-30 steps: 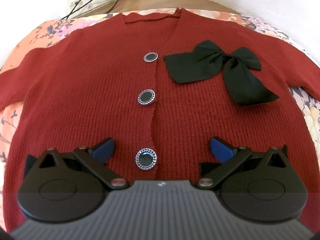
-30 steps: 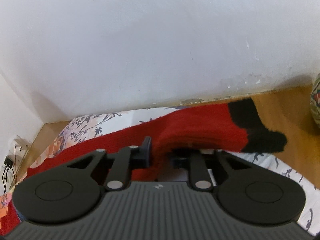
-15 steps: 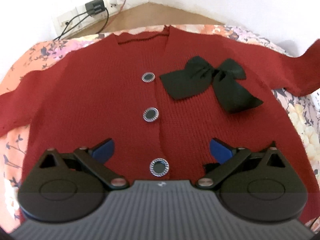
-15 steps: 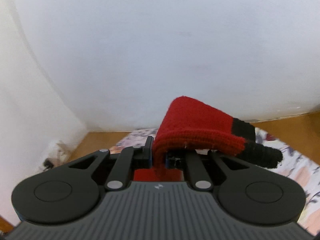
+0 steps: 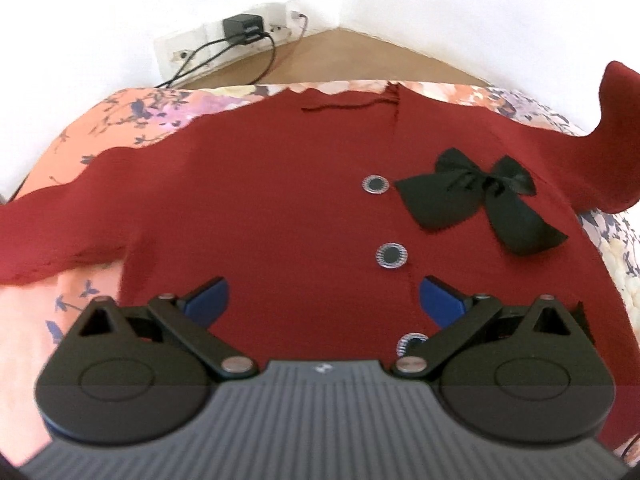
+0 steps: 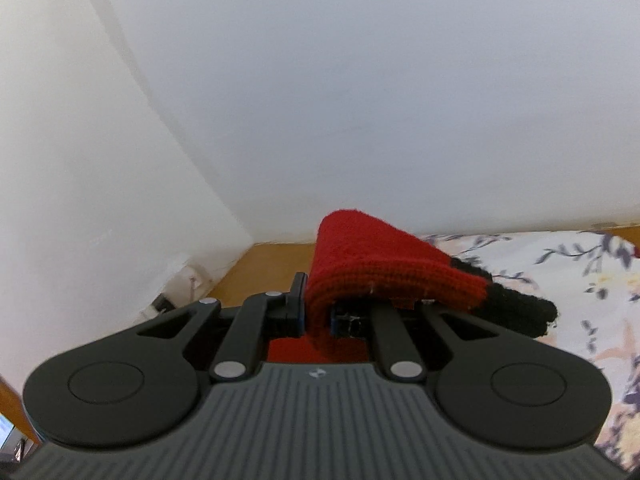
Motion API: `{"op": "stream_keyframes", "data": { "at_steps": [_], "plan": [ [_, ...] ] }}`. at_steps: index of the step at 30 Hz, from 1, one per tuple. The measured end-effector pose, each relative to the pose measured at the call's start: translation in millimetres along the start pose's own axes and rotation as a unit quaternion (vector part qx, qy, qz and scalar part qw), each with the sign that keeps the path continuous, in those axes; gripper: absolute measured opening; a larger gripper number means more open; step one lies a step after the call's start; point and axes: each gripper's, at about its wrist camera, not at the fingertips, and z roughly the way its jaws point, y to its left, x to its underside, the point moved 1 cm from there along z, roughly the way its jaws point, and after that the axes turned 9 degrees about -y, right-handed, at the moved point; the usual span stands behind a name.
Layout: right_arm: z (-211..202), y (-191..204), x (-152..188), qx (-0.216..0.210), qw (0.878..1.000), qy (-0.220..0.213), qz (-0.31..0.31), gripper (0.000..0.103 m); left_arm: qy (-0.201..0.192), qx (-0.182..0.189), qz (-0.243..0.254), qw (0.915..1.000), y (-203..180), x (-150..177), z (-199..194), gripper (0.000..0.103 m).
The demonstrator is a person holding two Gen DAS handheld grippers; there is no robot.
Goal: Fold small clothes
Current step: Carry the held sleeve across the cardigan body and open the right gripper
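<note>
A small dark red knit cardigan (image 5: 280, 200) lies face up on a floral sheet (image 5: 120, 120), with round silver-rimmed buttons (image 5: 391, 255) and a black bow (image 5: 480, 200) on its chest. My left gripper (image 5: 323, 298) hovers open over the lower front, blue pads apart, nothing between them. The cardigan's right sleeve (image 5: 612, 132) rises off the sheet at the far right. In the right wrist view my right gripper (image 6: 316, 312) is shut on that red sleeve (image 6: 384, 264); its black cuff (image 6: 516, 308) droops to the right.
A wall socket strip with a black charger (image 5: 242, 28) and cables sits at the wall behind the cardigan. Wooden floor (image 5: 340, 56) shows past the sheet's far edge. White walls meet in a corner (image 6: 240, 232). The floral sheet (image 6: 560, 264) spreads to the right.
My right gripper has lifted the sleeve and swung it left, towards the room corner. My left gripper has drifted left and back, so the cardigan now sits further right in its view.
</note>
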Motion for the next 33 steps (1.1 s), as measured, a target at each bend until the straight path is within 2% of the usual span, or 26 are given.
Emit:
{"op": "stream_keyframes", "data": {
  "at_steps": [15,24,33],
  "plan": [
    [42,102,46,-0.057,0.998,0.024,-0.03,0.011,-0.009,-0.019,-0.018,0.9996,47,-2,-1,0.103],
    [67,157,102,-0.087,0.993,0.063,-0.045,0.011,-0.009,-0.031,-0.03,0.999,75,-1,0,0.103],
    [95,179,164,-0.081,0.988,0.111,-0.07,0.011,-0.004,-0.039,-0.037,0.9985,100,3,4,0.103]
  ]
}}
